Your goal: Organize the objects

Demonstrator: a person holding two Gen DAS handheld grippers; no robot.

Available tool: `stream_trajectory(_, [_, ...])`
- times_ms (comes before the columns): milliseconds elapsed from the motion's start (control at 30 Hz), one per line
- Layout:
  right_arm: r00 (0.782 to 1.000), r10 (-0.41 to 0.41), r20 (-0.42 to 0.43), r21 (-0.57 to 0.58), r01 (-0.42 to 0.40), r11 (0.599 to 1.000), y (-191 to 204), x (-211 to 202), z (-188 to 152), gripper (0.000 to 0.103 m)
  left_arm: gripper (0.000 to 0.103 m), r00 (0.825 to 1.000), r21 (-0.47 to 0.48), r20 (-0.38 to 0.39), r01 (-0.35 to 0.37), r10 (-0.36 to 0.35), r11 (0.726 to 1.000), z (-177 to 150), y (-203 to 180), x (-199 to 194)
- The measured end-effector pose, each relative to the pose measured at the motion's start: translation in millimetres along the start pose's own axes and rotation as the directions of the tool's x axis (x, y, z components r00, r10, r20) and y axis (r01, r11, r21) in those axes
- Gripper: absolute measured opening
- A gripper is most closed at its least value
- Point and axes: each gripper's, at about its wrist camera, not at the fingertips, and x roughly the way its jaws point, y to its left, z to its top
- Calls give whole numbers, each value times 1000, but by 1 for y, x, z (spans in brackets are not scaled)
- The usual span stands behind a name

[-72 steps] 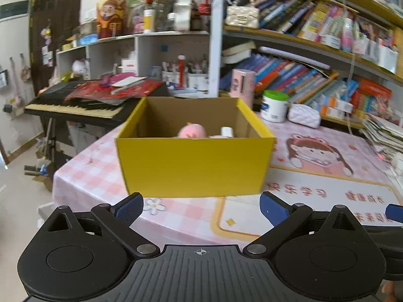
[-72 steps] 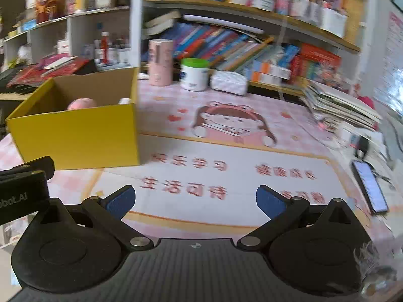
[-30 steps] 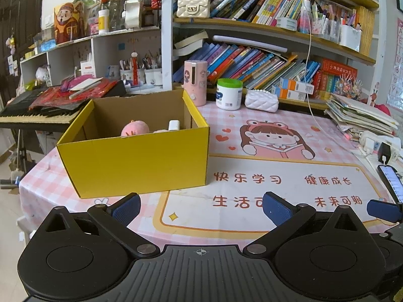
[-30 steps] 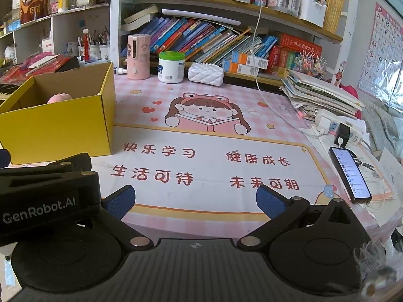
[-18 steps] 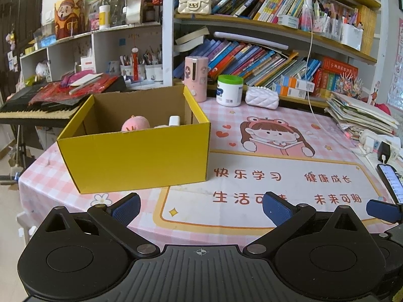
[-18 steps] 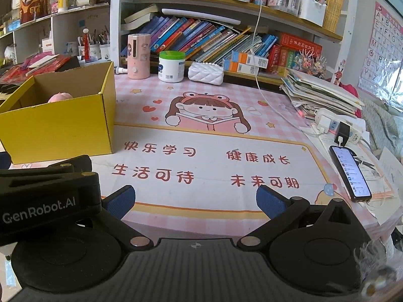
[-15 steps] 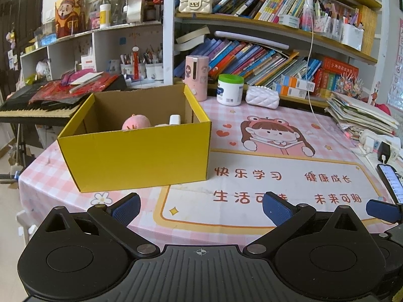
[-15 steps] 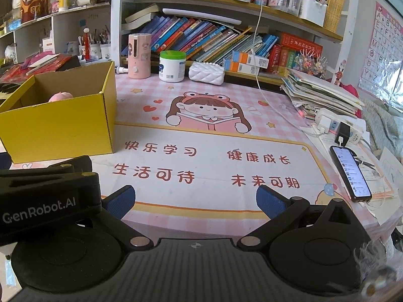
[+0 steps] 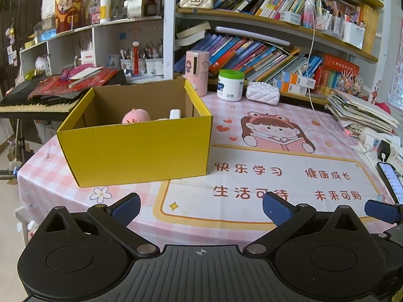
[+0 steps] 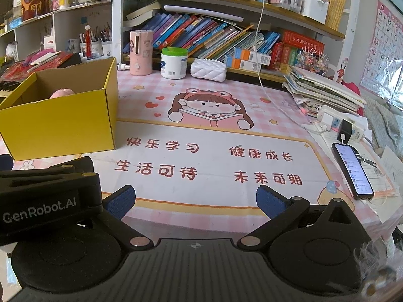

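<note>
We held the left gripper (image 9: 200,207) and the right gripper (image 10: 195,200) low at the near edge of the pink checked table mat (image 10: 214,136), both with jaws spread wide and nothing between them. Compared with a couple of seconds earlier, we had backed away from the open yellow cardboard box (image 9: 136,146) and swung right; over the last half second the views barely shifted. The box sat on the mat's left part, holding a round pink plush toy (image 9: 136,117) and a small white item (image 9: 175,113). With the mat's centre bare, we judged the sorting finished or nearly so. A black smartphone (image 10: 352,173) lay at the right edge, well apart.
</note>
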Motion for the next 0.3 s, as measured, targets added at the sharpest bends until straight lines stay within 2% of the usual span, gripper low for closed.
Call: stream_trajectory(300, [1000, 5, -4, 0, -5, 1000, 0, 1, 1, 103, 103, 1000, 4, 2, -12, 12, 1000, 1, 0, 0])
